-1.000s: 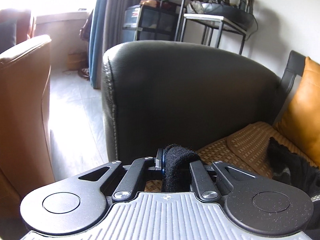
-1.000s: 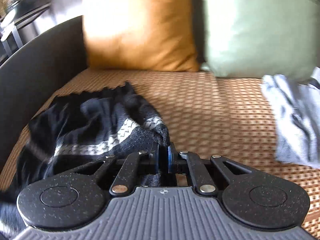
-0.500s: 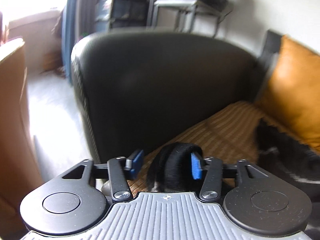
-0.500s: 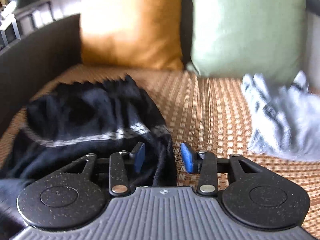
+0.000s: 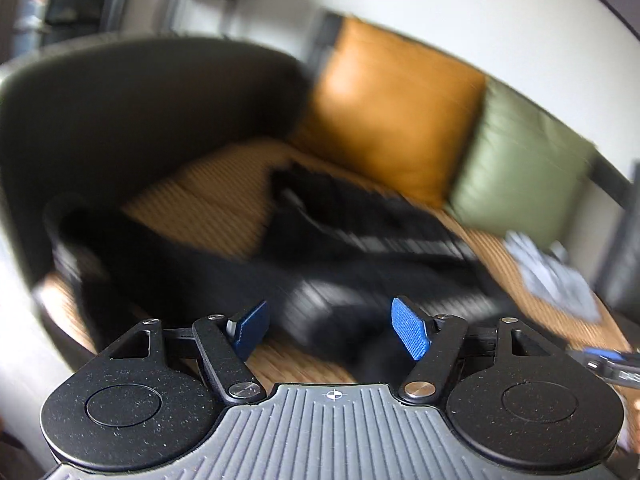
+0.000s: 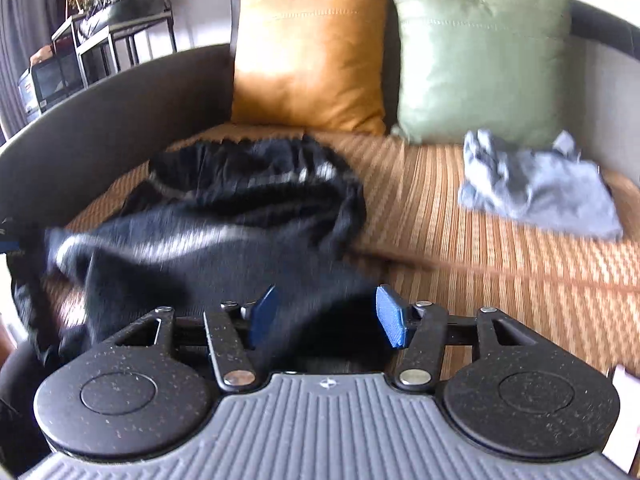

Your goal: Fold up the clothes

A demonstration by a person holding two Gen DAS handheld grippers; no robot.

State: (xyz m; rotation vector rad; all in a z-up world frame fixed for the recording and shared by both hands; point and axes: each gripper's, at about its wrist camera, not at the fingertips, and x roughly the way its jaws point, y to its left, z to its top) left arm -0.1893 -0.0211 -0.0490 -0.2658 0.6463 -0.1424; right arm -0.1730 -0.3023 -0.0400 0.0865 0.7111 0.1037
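A black knitted garment with a pale patterned band (image 6: 248,216) lies loosely heaped on the left part of the woven sofa seat (image 6: 460,248); it also shows, blurred, in the left wrist view (image 5: 360,248). My left gripper (image 5: 332,330) is open and holds nothing, its blue pads (image 5: 410,330) apart just above the garment's near edge. My right gripper (image 6: 326,320) is open too, with the garment's near edge lying between and below its blue pads (image 6: 390,322), not clamped.
A crumpled grey garment (image 6: 536,192) lies at the seat's right. An orange cushion (image 6: 308,52) and a green cushion (image 6: 480,64) lean on the backrest. The dark leather armrest (image 6: 104,120) bounds the left side, with metal shelves (image 6: 104,40) behind it.
Both grippers opened and let go of the black garment, which dropped onto the seat. Both pulled back and up; the left one swung right towards the cushions.
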